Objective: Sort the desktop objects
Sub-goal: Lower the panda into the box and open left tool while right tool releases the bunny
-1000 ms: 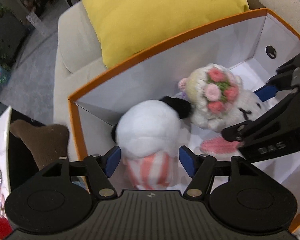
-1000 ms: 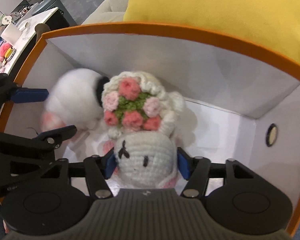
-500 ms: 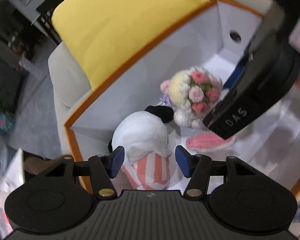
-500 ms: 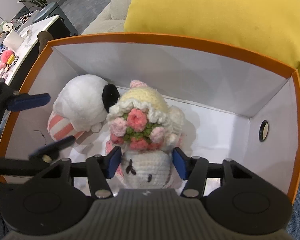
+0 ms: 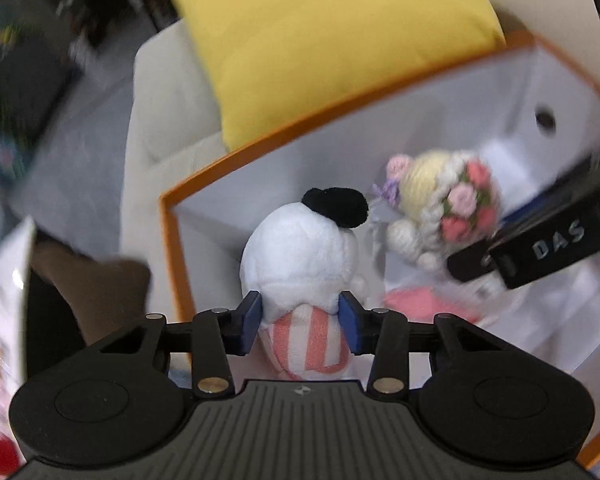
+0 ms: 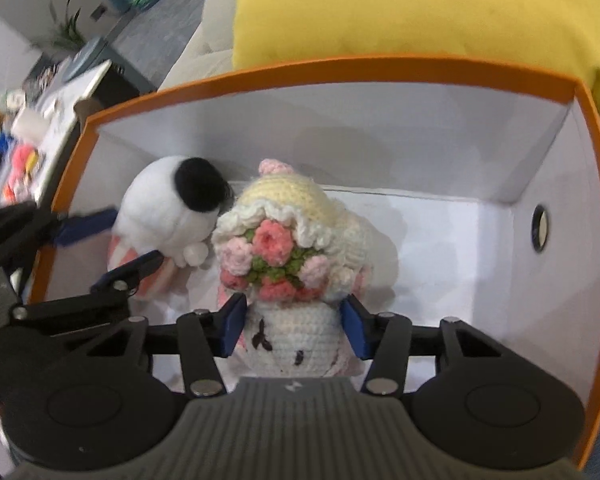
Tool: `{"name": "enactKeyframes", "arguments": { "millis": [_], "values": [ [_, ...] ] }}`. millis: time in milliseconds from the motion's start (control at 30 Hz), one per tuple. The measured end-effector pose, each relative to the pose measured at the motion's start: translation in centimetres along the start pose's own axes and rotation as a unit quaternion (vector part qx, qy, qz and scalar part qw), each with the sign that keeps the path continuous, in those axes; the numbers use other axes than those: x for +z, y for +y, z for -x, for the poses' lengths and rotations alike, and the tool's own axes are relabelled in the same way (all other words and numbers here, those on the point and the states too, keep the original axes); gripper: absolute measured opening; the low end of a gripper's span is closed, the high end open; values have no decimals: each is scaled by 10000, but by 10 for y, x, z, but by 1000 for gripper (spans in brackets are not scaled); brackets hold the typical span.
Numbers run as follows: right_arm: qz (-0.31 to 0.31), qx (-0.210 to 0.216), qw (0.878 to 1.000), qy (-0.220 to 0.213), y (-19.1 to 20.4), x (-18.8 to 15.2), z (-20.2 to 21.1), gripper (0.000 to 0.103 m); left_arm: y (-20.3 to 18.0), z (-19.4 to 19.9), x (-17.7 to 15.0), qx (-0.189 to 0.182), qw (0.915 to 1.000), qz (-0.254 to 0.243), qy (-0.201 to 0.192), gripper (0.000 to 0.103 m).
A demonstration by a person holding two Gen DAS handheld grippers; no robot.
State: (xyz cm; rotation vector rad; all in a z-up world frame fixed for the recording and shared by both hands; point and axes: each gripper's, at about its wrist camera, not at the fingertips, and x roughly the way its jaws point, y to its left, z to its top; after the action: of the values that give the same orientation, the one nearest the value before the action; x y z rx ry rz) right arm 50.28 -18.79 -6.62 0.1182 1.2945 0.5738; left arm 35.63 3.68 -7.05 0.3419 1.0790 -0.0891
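Two soft toys sit inside the orange-rimmed box (image 6: 588,184): a white plush dog (image 5: 304,248) in striped clothes and a crocheted flower-crowned doll (image 6: 284,256), touching, both lengthwise away from the cameras. The left gripper (image 5: 300,322) pinches the dog's body; the right gripper (image 6: 292,326) squeezes the doll's face, likely placing them. A yellow cushion (image 6: 420,12) lies behind.

You have two toys side by side in the box (image 6: 556,160): plush dog (image 6: 168,216) left, crochet doll (image 6: 296,240) right, touching. Cushion (image 6: 420,12) sits behind the box; desk (image 6: 52,120) lies off left.
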Motion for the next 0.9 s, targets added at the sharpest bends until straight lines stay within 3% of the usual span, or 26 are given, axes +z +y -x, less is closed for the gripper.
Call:
{"name": "enactKeyframes", "arguments": {
  "millis": [100, 167, 400, 900],
  "values": [
    [-207, 289, 9994, -2, 3, 3, -6, 52, 8, 4, -3, -207, 9993, 285, -146, 47],
    [-279, 423, 9987, -13, 7, 5, -11, 52, 9, 3, -2, -98, 9995, 269, -156, 47],
    [-401, 398, 9984, -64, 18, 6, -20, 51, -13, 0, 3, 201, 9997, -64, -113, 51],
    [-323, 254, 9989, -218, 30, 5, -25, 51, 6, 38, -12, -12, 9977, 145, -667, 56]
  ]
}}
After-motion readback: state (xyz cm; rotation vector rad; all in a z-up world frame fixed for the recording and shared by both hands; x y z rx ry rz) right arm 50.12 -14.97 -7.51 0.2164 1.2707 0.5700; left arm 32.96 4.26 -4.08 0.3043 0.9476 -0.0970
